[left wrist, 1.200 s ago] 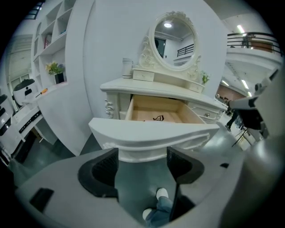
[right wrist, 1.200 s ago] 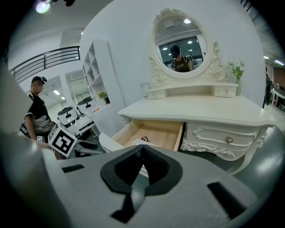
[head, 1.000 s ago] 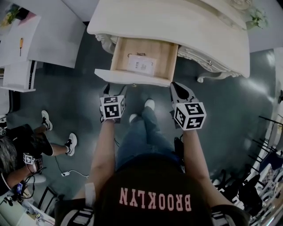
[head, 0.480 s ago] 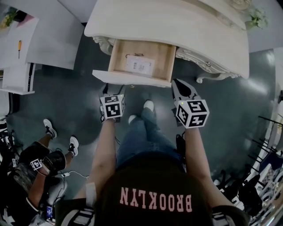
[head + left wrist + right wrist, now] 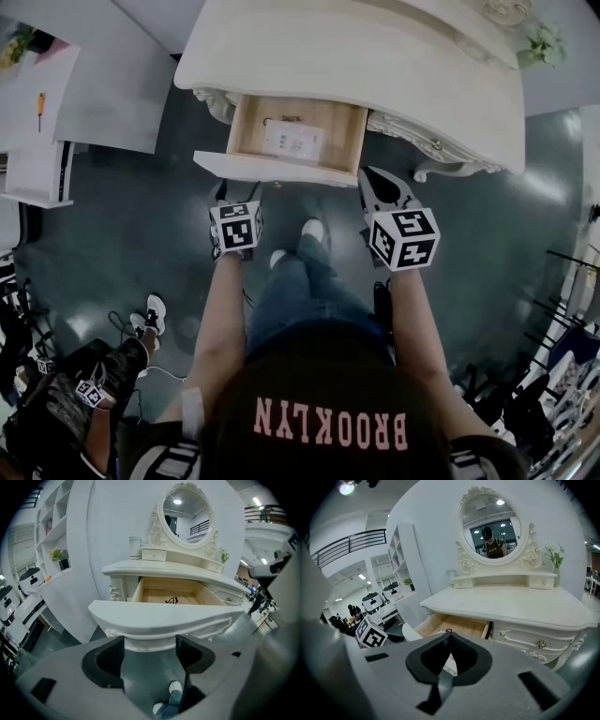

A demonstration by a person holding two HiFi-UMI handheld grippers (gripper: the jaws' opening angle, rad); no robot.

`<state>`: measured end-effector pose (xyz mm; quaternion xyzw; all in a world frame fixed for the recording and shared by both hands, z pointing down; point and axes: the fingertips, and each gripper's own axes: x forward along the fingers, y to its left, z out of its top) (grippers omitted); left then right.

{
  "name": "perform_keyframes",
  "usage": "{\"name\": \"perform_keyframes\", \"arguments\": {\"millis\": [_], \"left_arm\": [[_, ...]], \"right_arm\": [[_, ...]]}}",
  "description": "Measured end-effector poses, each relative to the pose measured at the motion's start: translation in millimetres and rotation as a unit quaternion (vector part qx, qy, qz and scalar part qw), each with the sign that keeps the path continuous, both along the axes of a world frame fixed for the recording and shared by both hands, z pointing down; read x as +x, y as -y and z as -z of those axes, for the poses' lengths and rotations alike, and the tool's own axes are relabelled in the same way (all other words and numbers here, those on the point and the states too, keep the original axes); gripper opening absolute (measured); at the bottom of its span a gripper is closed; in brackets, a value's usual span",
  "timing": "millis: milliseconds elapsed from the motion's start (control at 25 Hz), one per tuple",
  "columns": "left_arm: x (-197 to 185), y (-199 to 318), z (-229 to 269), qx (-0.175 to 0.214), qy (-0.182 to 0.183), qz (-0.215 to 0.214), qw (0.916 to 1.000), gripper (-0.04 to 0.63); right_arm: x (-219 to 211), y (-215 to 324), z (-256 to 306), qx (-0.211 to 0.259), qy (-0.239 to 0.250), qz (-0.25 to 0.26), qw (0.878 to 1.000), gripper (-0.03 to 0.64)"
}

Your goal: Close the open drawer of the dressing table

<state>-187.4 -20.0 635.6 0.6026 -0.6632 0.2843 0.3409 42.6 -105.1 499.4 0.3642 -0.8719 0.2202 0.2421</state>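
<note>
The cream dressing table [image 5: 375, 56] stands at the top of the head view, its drawer [image 5: 272, 169] pulled out. The wooden inside holds a white paper [image 5: 292, 141] and a small black clip [image 5: 171, 600]. My left gripper [image 5: 240, 190] sits just before the left half of the drawer's white front [image 5: 164, 616]; its jaws are open with nothing between them, and whether they touch the front I cannot tell. My right gripper [image 5: 368, 178] hovers by the drawer's right corner, with its jaws [image 5: 449, 637] shut and empty. The drawer [image 5: 454, 625] lies ahead and to its left.
An oval mirror [image 5: 185, 515] rises behind the tabletop and a small plant [image 5: 539, 42] stands at its right end. A white desk [image 5: 94, 75] is at the left. Another person [image 5: 94, 394] crouches bottom left. My wearer's shoes [image 5: 314, 228] stand below the drawer. Dark racks [image 5: 572, 300] line the right.
The drawer shows a little less of its wooden inside than a second ago. Both grippers have kept close to its front. The person at the left has shifted toward the bottom corner.
</note>
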Motion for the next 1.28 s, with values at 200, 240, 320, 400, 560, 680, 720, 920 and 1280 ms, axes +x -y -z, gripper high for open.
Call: {"name": "perform_keyframes", "arguments": {"millis": [200,240,320,400,560,680,720,920,1280], "left_arm": [[-0.1,9.7,0.4,-0.001,0.001,0.011,0.9999,0.318],[-0.1,11.5,0.5,-0.001,0.001,0.013,0.9999,0.318],[-0.7,15.1,0.6,-0.002,0.004,0.015,0.9999,0.318],[-1.1,19.0,1.1,-0.002,0.007,0.016,0.9999,0.318],[-1.6,23.8,2.2,-0.005,0.013,0.019,0.9997,0.318],[-2.7,26.1,2.7,-0.005,0.012,0.023,0.9996,0.318],[-2.7,27.1,2.9,-0.005,0.012,0.023,0.9996,0.318],[-3.0,33.5,3.3,-0.005,0.013,0.006,0.9999,0.318],[-8.7,51.7,1.2,0.003,0.026,-0.021,0.9994,0.318]], "right_arm": [[0.5,7.6,0.0,-0.004,0.002,0.01,1.0,-0.003],[0.8,8.7,0.0,-0.006,0.003,0.012,1.0,-0.003],[1.4,10.0,-0.2,-0.009,0.007,0.015,1.0,-0.003],[2.9,11.2,0.0,-0.01,0.007,0.018,1.0,-0.003],[6.1,16.2,3.6,-0.011,0.011,0.017,1.0,-0.003],[7.5,20.3,7.2,-0.011,0.019,0.011,1.0,-0.003],[8.0,20.8,7.1,-0.012,0.021,0.009,1.0,-0.003],[4.2,16.1,2.7,-0.021,0.025,0.004,0.999,-0.003],[-6.4,16.2,1.1,-0.028,0.028,0.0,0.999,-0.003]]}}
